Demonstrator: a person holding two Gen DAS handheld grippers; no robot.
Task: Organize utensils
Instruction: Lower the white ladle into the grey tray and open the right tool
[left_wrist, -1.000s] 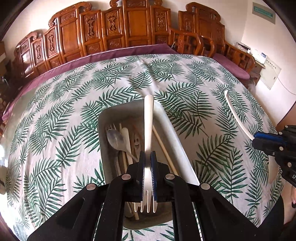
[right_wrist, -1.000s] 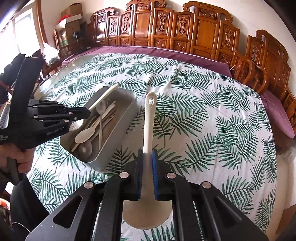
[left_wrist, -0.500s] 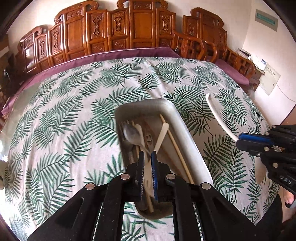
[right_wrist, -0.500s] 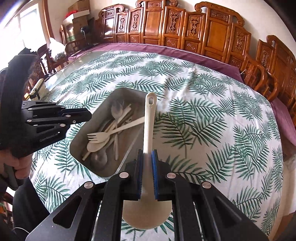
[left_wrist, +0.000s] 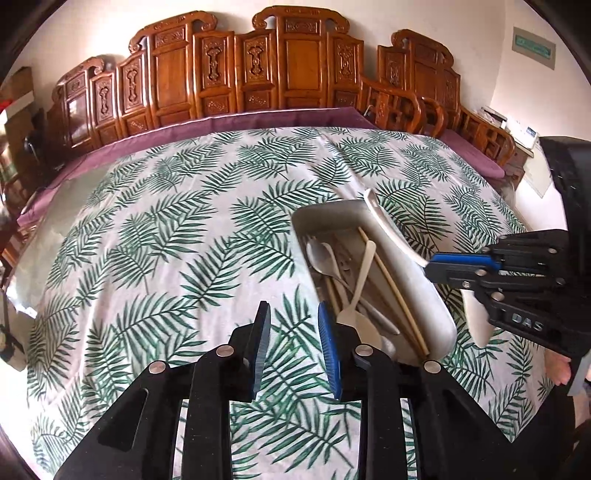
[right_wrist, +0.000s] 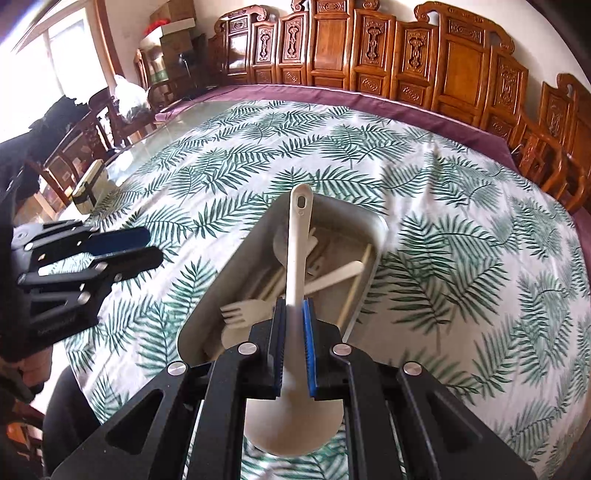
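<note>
A grey metal tray (left_wrist: 437, 306) (right_wrist: 236, 266) sits on the leaf-print tablecloth and holds several pale spoons, a fork (right_wrist: 240, 314) and chopsticks (left_wrist: 391, 288). My left gripper (left_wrist: 293, 343) is open and empty, just left of the tray's near end; it also shows in the right wrist view (right_wrist: 122, 247). My right gripper (right_wrist: 293, 343) is shut on a large white ladle (right_wrist: 299, 236), handle pointing forward over the tray, bowl under the fingers. In the left wrist view the right gripper (left_wrist: 461, 266) holds the ladle (left_wrist: 391, 229) above the tray's right rim.
The round table (left_wrist: 166, 236) has a purple border and carved wooden chairs (left_wrist: 295, 66) around its far side. A small box-like object (right_wrist: 88, 188) stands near the table's left edge. A white wall lies to the right.
My left gripper has opened, dropped the fork into the tray and drawn back to the left. My right gripper has carried the ladle over the tray.
</note>
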